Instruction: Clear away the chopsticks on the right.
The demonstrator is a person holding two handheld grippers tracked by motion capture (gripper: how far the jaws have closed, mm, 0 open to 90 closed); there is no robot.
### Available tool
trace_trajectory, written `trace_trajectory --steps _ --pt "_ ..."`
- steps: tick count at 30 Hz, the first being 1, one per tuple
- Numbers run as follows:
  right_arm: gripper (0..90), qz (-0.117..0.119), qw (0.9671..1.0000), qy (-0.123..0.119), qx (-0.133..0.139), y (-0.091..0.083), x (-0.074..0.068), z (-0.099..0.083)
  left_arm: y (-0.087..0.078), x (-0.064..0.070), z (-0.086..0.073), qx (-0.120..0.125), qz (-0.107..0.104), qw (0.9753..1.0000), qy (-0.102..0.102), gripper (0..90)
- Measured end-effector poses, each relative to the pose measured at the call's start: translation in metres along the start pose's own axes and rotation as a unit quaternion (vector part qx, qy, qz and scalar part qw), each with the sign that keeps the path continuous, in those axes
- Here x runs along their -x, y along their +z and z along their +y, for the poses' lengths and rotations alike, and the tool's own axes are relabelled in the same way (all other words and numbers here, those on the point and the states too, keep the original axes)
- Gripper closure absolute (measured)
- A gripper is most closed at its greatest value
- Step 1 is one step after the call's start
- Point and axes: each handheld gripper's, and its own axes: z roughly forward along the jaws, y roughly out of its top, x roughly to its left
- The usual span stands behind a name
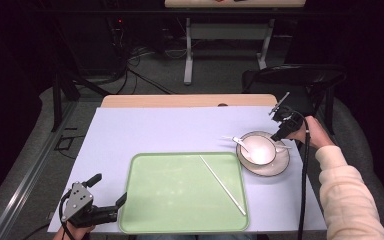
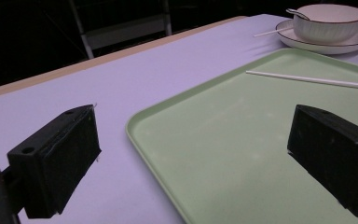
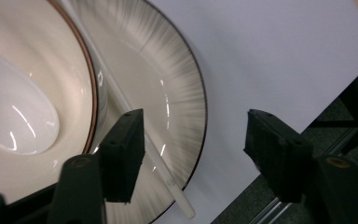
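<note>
A white ceramic bowl [image 1: 258,148] with a white spoon [image 1: 240,143] sits on a dark-rimmed plate [image 1: 280,167], right of centre. The right hand-held gripper [image 1: 278,133] hovers there, jaws wide. The left hand-held gripper [image 1: 111,191], lower left, gapes beside a green tray [image 1: 180,200] holding a white chopstick [image 1: 223,185].

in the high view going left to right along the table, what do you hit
left claw → green tray → chopstick on the tray → bowl on its plate → right claw over the plate's right side
</note>
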Motion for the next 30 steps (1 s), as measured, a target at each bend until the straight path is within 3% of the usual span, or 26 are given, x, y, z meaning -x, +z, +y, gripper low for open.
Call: trace_trajectory --steps 4,7,13,21,30 --pt "48.5 0.017 0.9997 -0.01 -0.013 0.004 -0.002 -0.004 0.0 0.0 0.0 -0.002 -0.001 1.0 0.001 1.9" --pt "54.9 0.029 0.9995 -0.015 -0.005 0.003 -0.003 -0.006 0.0 0.0 0.0 0.0 0.0 1.0 -0.001 1.9" --pt "61.5 0.041 0.998 -0.037 -0.032 0.013 -0.008 -0.01 0.0 0.0 0.0 -0.001 -0.001 1.0 -0.001 1.9" --pt "70.6 0.052 0.9974 -0.034 -0.038 0.027 -0.013 -0.015 0.0 0.0 0.0 0.0 0.0 1.0 -0.001 1.9" --pt "80.6 0.038 0.9986 -0.019 -0.032 0.032 -0.017 -0.021 0.0 0.0 0.0 0.0 0.0 1.0 -0.002 1.9"
